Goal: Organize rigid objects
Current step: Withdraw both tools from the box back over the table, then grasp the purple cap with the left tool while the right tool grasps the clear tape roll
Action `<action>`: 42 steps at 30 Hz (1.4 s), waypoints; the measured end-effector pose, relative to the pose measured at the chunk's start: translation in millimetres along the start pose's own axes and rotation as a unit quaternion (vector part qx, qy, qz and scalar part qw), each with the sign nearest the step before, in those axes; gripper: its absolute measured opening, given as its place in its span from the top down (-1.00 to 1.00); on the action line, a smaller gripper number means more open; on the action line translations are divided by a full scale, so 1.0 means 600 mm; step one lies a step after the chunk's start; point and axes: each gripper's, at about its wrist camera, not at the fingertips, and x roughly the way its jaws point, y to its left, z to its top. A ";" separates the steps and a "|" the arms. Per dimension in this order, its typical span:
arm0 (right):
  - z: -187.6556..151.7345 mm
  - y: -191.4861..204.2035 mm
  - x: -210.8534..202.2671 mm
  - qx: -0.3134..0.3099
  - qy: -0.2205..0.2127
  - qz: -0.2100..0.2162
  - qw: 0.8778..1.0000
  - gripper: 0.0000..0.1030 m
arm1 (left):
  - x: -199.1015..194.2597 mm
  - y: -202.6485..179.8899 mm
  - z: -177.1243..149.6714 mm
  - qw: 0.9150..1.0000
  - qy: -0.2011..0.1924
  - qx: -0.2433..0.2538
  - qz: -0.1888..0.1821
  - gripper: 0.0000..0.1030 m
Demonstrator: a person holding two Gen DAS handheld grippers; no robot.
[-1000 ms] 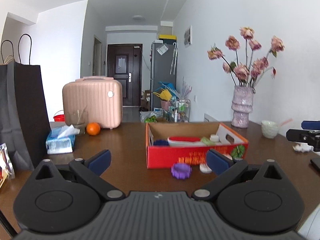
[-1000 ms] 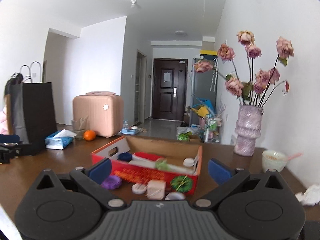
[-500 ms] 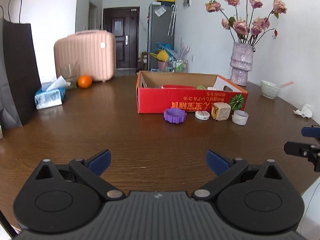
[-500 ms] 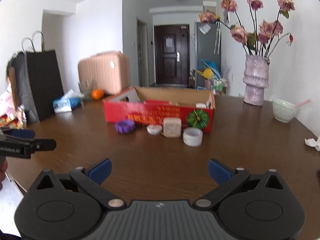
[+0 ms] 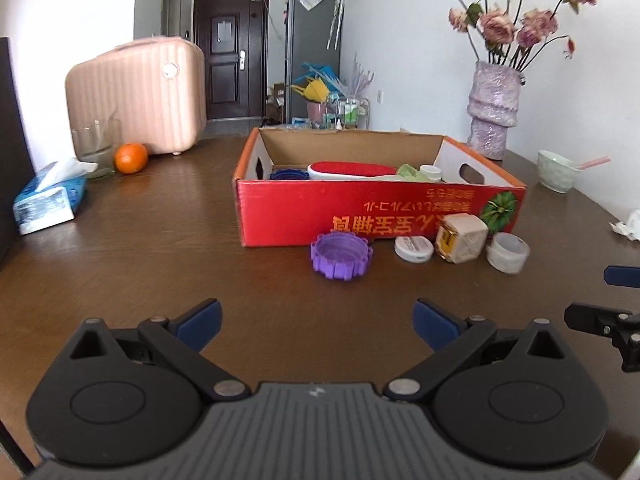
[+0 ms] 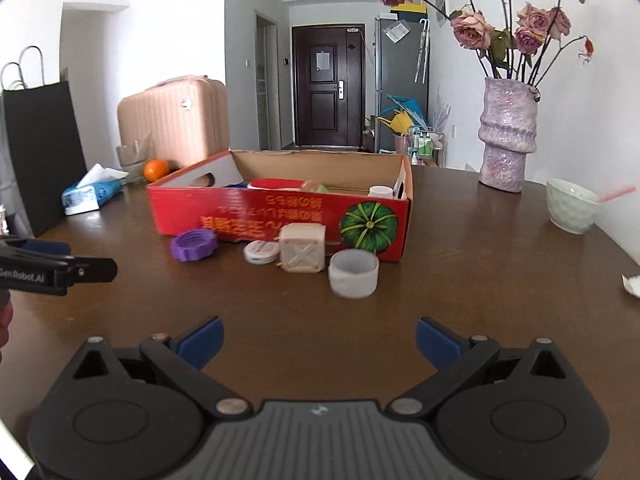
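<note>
Judging progress as partial: red cardboard box [image 5: 376, 216] ahead of both wide-open, empty grippers holds several items; purple ridged lid [image 5: 341, 255], round white cap [image 5: 413, 249], beige cube [image 6: 302, 253], white ring cup [image 6: 353, 273] remain outside.

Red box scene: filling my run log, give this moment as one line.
left tool: open, empty | right tool: open, empty | purple cap, cube: outside red box

The box [image 5: 380, 216] stands on the surface [image 5: 160, 264]. Just before its front wall lie 4 things in a row: from left, the ridged cap [image 5: 341, 255], the flat lid [image 5: 413, 249], the cube [image 5: 461, 238], the small cup [image 5: 509, 252]. The vase [image 5: 494, 116] stands behind the box to the right, the tissue pack [image 5: 48, 200] far left.
</note>
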 end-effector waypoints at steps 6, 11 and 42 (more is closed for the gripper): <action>0.033 -0.020 0.075 0.004 0.017 -0.010 1.000 -0.87 | 0.080 -0.007 0.034 0.999 0.034 0.001 -0.023 -0.98; 0.055 -0.034 0.132 0.008 0.030 -0.012 0.999 -0.73 | 0.131 -0.021 0.047 0.999 0.041 0.010 -0.023 -0.66; 0.040 0.001 0.042 0.033 0.022 0.026 0.999 0.18 | -0.008 -0.016 0.023 1.000 0.002 -0.005 -0.019 -0.08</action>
